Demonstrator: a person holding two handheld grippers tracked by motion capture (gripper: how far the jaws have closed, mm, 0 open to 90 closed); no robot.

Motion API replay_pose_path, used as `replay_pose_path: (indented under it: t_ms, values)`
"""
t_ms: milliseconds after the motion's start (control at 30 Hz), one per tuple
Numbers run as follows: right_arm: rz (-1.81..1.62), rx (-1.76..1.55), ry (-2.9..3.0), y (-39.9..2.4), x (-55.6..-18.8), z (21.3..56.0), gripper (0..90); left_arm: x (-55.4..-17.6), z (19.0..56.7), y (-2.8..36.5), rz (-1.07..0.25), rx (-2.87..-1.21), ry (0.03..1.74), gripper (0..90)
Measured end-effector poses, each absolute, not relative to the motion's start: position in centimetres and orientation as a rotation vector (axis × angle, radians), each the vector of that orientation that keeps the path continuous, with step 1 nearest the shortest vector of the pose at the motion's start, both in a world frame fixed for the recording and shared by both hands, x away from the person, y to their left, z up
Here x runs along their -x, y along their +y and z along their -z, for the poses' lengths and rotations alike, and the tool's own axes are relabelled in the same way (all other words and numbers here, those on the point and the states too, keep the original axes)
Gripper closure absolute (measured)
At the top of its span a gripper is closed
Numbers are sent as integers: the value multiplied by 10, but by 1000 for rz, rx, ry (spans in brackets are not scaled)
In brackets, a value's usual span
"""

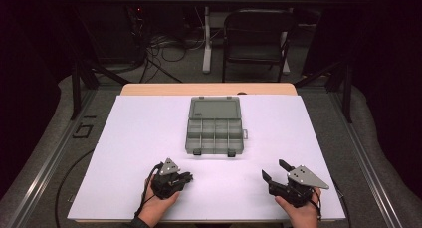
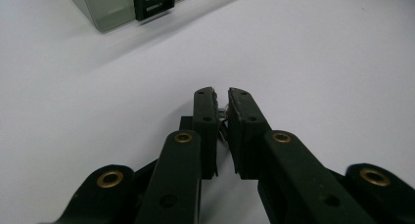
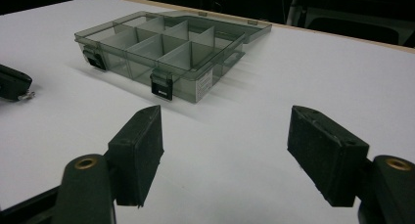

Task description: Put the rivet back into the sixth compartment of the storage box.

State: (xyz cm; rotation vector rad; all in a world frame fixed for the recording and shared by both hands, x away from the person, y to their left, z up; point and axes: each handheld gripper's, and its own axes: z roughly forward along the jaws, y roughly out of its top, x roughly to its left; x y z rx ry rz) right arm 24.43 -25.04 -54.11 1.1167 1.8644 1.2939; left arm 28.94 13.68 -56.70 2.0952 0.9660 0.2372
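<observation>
Bright, even light on the white table (image 1: 149, 138), dark surroundings, soft shadows, mildly blurred close-ups.

Small silvery object (image 2: 223, 110) pinched between left gripper (image 2: 221, 99) pads: mostly hidden, too small to identify. Organizer box (image 2: 128, 6) cut off by top edge in left gripper view.
</observation>
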Motion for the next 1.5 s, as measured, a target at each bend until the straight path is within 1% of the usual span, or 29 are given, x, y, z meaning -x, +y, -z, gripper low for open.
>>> replay_pose_path:
  t_ms: [233, 333, 467, 633, 900, 1200, 1500]
  values:
    - [-1293, -1117, 1867, -250, -244, 541, 288, -291, 565, 139, -224, -2082, 969, 830]
    - [-1294, -1120, 1863, -251, -244, 541, 288, -290, 559, 142, -240, -2039, 987, 830]
    - [-1295, -1124, 1863, -251, -245, 541, 288, -290, 550, 152, -231, -1973, 990, 830]
    - [-1293, -1123, 1864, -251, -244, 541, 288, -289, 545, 156, -233, -1936, 984, 830]
    - [-1307, -1109, 1869, -250, -245, 540, 289, -287, 536, 159, -258, -1875, 942, 830]
    - [-1316, -1093, 1861, -253, -243, 537, 289, -281, 526, 164, -332, -1768, 903, 830]
    - [-1327, -1101, 1842, -256, -242, 535, 288, -284, 520, 162, -349, -1742, 905, 830]
